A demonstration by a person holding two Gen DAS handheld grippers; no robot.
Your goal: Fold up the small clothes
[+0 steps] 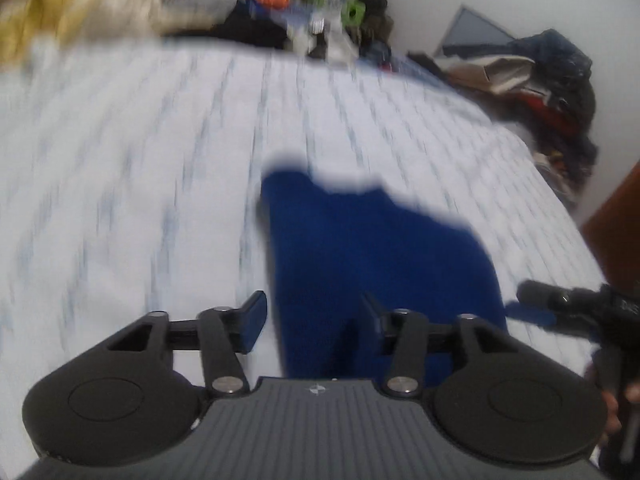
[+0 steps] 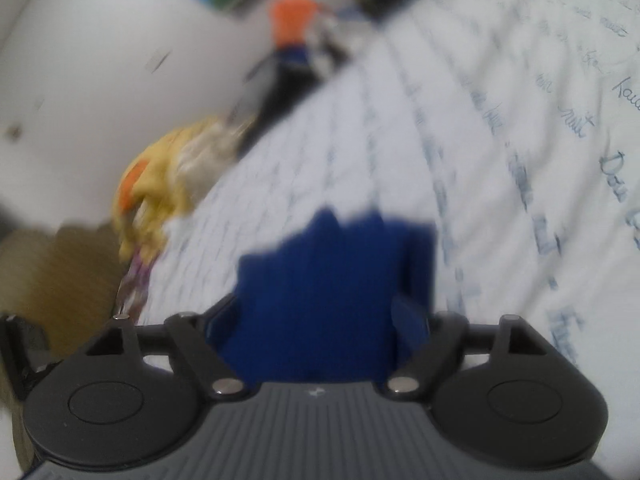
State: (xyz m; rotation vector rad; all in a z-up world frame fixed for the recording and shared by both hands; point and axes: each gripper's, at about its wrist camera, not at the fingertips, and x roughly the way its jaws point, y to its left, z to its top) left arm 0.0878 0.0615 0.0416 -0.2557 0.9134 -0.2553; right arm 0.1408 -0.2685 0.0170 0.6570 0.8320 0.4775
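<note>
Apparently both grippers are lining up on the blue garment (image 1: 372, 248) lying on the bed (image 1: 140, 152). Left gripper (image 1: 316, 320) is spread, cloth between its fingers; right gripper (image 2: 320, 320) is spread likewise, straddling an edge (nothing visibly pinched). Script on the sheet is mostly blurred; "nuit" seems legible.

A garment (image 1: 360, 248) lies on the bed (image 1: 140, 160), reaching between the spread fingers of the left tool (image 1: 314, 320). The right tool (image 1: 568, 300) sits just right of it. Heaped clothes (image 1: 540, 80) line the bed's far right edge; more clothes (image 1: 80, 4) are piled far left.
</note>
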